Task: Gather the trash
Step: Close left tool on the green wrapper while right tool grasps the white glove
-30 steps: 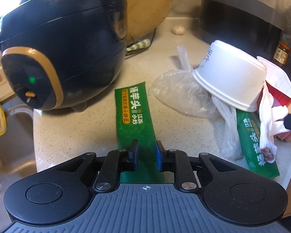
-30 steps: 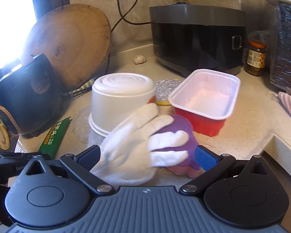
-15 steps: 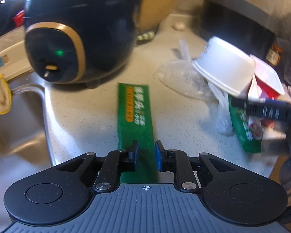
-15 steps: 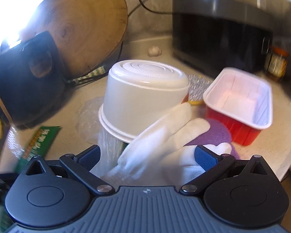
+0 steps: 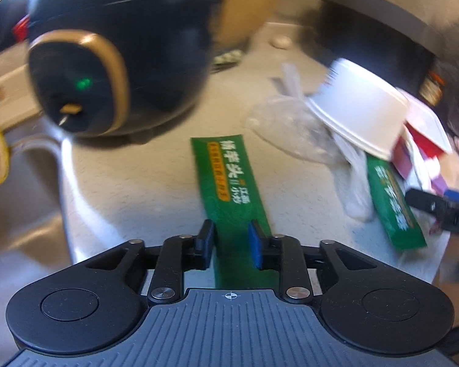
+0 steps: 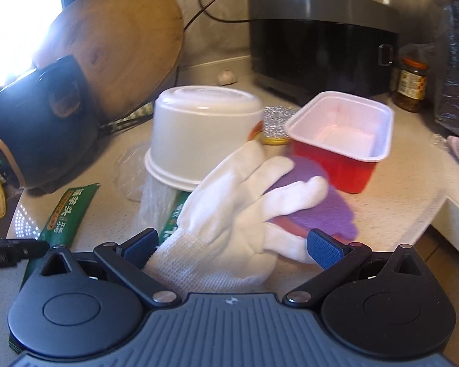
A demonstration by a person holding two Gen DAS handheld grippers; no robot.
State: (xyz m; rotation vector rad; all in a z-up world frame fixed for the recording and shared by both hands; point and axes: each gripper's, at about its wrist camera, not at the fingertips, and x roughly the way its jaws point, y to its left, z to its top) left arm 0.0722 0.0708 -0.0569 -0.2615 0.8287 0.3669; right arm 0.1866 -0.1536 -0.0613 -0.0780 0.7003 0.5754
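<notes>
green wrapper [image 5: 234,180] lies lengthwise between the left hand-held gripper [image 5: 229,246] jaws, near the table's front edge

jaws have just been widening, pads released off its near end; right hand-held gripper [image 6: 232,244] gapes wide around a white glove [image 6: 229,223]; left is nearer.

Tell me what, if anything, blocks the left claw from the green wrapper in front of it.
Nothing visible does. The green wrapper lies flat on the counter, its near end already between the left claw's jaws, which have just been opening. The rice cooker and white bowl stand clear.
</notes>
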